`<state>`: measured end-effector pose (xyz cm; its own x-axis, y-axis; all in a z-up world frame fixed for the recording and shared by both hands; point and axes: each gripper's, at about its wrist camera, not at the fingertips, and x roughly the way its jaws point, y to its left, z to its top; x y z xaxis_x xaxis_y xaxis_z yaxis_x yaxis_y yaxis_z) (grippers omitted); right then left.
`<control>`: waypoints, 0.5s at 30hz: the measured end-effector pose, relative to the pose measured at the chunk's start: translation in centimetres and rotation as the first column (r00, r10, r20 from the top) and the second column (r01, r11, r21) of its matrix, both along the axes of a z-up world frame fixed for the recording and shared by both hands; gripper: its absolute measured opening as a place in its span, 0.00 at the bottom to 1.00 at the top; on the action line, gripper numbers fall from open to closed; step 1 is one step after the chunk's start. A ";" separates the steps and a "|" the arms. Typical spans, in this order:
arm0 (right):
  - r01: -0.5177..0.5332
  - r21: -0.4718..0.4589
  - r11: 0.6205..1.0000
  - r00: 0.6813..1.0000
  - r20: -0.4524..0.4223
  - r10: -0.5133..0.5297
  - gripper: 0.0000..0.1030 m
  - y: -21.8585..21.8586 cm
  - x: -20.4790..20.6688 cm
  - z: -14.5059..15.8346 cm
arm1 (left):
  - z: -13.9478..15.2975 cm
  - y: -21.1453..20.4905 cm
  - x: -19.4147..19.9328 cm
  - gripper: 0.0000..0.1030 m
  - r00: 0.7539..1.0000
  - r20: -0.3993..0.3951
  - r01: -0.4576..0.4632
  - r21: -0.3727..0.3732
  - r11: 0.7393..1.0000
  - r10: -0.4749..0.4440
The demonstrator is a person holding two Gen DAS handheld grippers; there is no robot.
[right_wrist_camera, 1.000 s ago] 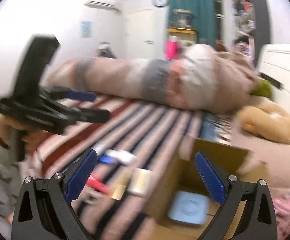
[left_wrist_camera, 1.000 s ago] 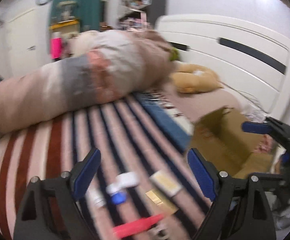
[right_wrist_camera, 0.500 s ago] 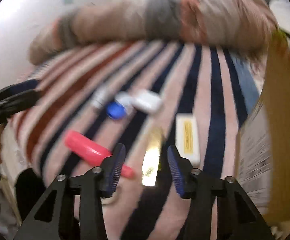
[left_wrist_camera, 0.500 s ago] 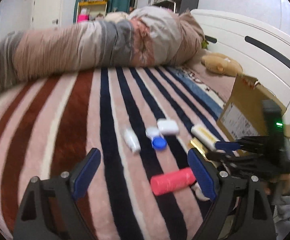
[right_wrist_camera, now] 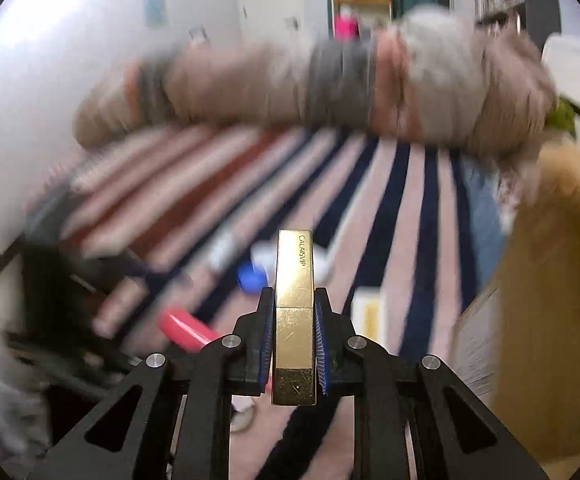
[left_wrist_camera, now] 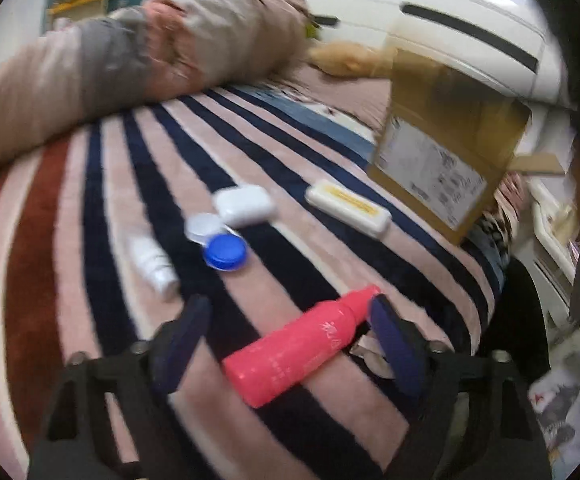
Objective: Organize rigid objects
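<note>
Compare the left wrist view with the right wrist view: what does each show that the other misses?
Only the left wrist view shows the open left gripper straddling the pink plastic bottle, plus the small white bottle and the printed label on the brown cardboard box.

Only the right wrist view shows the right gripper shut on a gold rectangular case held above the bed.

Both show the striped blanket, blue round cap, white rectangular box with yellow label and pink bottle.

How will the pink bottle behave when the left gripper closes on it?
The pink bottle lies on its side between the open left gripper, on soft striped blanket. It looks round, so may roll if nudged. Probably rigid plastic, light; its smooth surface could slip.
</note>
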<state>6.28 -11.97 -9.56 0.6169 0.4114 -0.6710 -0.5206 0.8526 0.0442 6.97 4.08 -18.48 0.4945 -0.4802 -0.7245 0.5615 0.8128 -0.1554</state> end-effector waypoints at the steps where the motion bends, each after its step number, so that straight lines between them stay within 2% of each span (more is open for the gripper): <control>1: 0.010 0.025 1.000 0.999 0.040 -0.011 0.13 -1.3 -0.6 2.4 | -0.4 -0.2 0.3 0.55 1.000 -0.021 0.015 0.013 1.000 -0.015; 2: 0.024 0.037 0.999 0.998 0.064 -0.026 0.13 -2.4 -1.0 4.0 | -0.7 -0.1 0.4 0.46 0.999 -0.038 0.028 0.015 0.999 -0.028; 5: 0.132 0.054 0.990 0.986 0.096 -0.137 0.13 -7.8 -1.2 7.2 | -0.7 0.4 0.2 0.35 0.995 -0.074 0.059 -0.027 0.998 -0.060; 6: 0.171 0.039 0.984 0.980 0.098 -0.174 0.13 -9.2 -1.0 7.4 | -0.7 0.2 -0.1 0.35 0.995 -0.078 0.060 -0.023 0.998 -0.062; 8: 0.262 -0.031 0.964 0.962 0.089 -0.259 0.13 -12.1 0.0 6.8 | -1.0 0.2 -0.5 0.35 0.992 -0.100 0.074 -0.016 0.997 -0.076; 10: 0.296 -0.057 0.953 0.955 0.027 -0.295 0.13 -14.5 1.3 5.7 | -1.4 0.2 -0.8 0.35 0.992 -0.106 0.067 0.001 0.998 -0.066; 12: 0.304 -0.072 0.950 0.948 -0.074 -0.309 0.13 -16.4 2.8 3.8 | -1.6 0.1 -0.7 0.36 0.992 -0.118 0.048 -0.007 0.999 -0.048; 15: 0.281 -0.111 0.953 0.945 -0.138 -0.295 0.13 -17.5 3.4 1.8 | -2.3 -0.9 -0.3 0.36 0.991 -0.130 0.039 0.007 0.999 -0.038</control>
<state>9.70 -29.47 -7.81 0.5884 0.1659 -0.7914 -0.2451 0.9693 0.0209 6.69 3.18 -20.78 0.3771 -0.4898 -0.7861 0.5682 0.7926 -0.2212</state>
